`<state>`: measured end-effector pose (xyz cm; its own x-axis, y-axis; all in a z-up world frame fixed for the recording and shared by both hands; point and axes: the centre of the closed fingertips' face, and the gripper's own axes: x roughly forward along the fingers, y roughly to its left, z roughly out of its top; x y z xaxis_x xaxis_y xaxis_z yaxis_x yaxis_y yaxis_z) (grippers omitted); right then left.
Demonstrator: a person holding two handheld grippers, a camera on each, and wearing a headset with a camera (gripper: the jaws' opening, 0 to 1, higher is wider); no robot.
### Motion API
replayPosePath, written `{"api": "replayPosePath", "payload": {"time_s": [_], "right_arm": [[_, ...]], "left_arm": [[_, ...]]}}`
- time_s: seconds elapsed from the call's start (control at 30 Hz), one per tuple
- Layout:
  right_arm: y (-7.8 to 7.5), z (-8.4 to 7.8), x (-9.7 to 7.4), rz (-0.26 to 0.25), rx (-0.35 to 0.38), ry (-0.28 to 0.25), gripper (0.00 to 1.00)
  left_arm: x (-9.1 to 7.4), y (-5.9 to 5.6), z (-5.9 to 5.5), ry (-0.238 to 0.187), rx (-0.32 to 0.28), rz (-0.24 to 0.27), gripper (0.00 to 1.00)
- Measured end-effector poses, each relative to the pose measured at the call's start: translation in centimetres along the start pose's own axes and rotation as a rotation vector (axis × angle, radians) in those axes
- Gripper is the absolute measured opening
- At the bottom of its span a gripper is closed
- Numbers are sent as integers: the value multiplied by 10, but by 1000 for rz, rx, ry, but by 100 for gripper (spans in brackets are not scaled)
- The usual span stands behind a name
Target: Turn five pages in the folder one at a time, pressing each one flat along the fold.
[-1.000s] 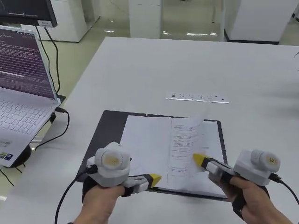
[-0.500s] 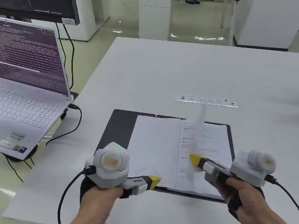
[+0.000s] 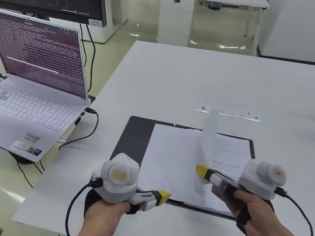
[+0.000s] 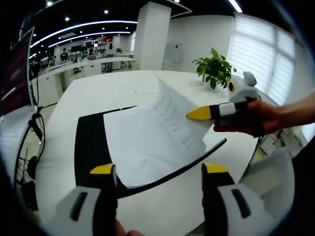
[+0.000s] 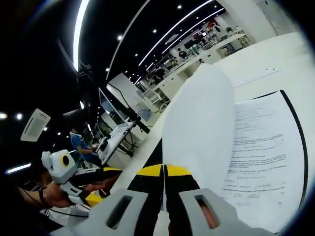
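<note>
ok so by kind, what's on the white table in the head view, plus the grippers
hand-held grippers: 2, left hand-held gripper open, right hand-held gripper shut on a page
folder: 1
power strip: 1
total: 4

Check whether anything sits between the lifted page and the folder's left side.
Nothing visible. The right gripper pinches the lifted page upright above the fold; the left page is bare. The open left gripper sits at the near edge of the folder.
</note>
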<state>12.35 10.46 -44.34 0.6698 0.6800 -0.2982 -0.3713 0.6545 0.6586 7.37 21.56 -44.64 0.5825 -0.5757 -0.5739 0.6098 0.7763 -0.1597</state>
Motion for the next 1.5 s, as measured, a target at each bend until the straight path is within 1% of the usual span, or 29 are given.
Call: {"api": "replayPosePath", "payload": {"time_s": [0.2, 0.43, 0.6, 0.83, 0.93, 1.0, 1.17, 1.5], "right_arm": [[12, -3, 13, 22, -2, 14, 0], [25, -12, 24, 42, -4, 40, 0], [28, -16, 30, 44, 4, 47, 0], [30, -18, 35, 46, 15, 51, 0], [30, -18, 38, 47, 34, 49, 0], [31, -17, 41, 49, 39, 48, 0], [36, -19, 48, 56, 44, 53, 0], [44, -21, 63, 69, 63, 67, 0]], "left_arm": [[-8, 7, 0, -15, -12, 17, 70], [-14, 12, -5, -18, -24, 28, 71], [-20, 15, -5, -25, -42, 35, 71], [-23, 19, -5, -31, -49, 43, 71], [-24, 21, -5, -28, -44, 47, 71], [-25, 23, -4, -33, -53, 48, 71], [-27, 25, -3, -37, -49, 51, 71], [-34, 33, -3, -47, -55, 64, 72]]}}
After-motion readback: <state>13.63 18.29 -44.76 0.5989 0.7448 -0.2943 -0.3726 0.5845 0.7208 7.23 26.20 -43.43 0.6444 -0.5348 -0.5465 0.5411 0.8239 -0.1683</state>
